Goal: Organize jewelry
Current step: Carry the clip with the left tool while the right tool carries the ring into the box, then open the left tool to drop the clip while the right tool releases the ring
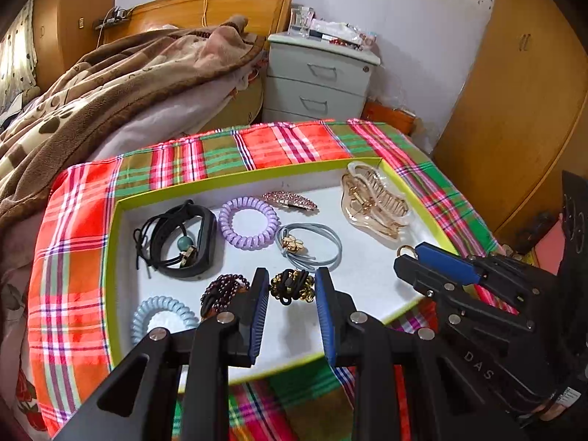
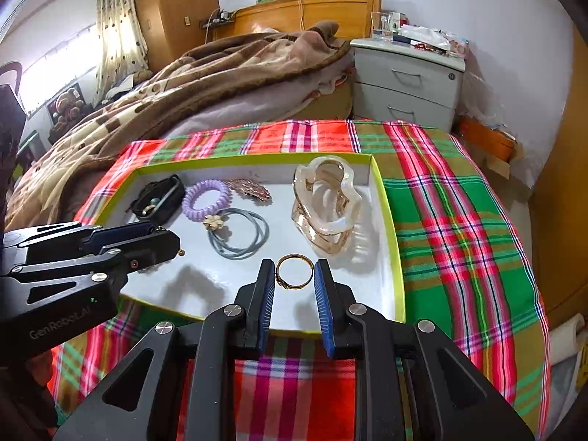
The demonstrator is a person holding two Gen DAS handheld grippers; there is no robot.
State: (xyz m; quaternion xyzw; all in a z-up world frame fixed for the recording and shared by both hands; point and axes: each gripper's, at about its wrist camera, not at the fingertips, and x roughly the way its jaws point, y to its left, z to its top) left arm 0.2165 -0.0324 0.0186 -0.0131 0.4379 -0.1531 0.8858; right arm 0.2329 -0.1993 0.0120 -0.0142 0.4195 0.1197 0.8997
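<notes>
A white tray with a yellow-green rim [image 1: 112, 242] [image 2: 389, 220] lies on a plaid cloth. My left gripper [image 1: 292, 286] is shut on a black and gold hair tie [image 1: 292, 286], held low over the tray's near part. My right gripper [image 2: 294, 275] is shut on a gold ring [image 2: 294, 272] over the tray's near right part; it also shows in the left wrist view [image 1: 408, 253]. In the tray lie a clear amber claw clip [image 2: 327, 202], a grey flower hair tie [image 2: 235, 231], a purple coil tie [image 2: 205, 198], a pink rhinestone clip [image 1: 290, 200], a black band [image 1: 183, 242], a dark bead bracelet [image 1: 224, 290] and a pale blue coil tie [image 1: 161, 316].
The plaid cloth [image 2: 459, 220] covers the table; its right part is bare. A bed with a brown blanket [image 2: 183, 84] lies behind on the left. A grey nightstand [image 2: 408, 84] stands behind the table. A wooden wardrobe [image 1: 522, 110] is on the right.
</notes>
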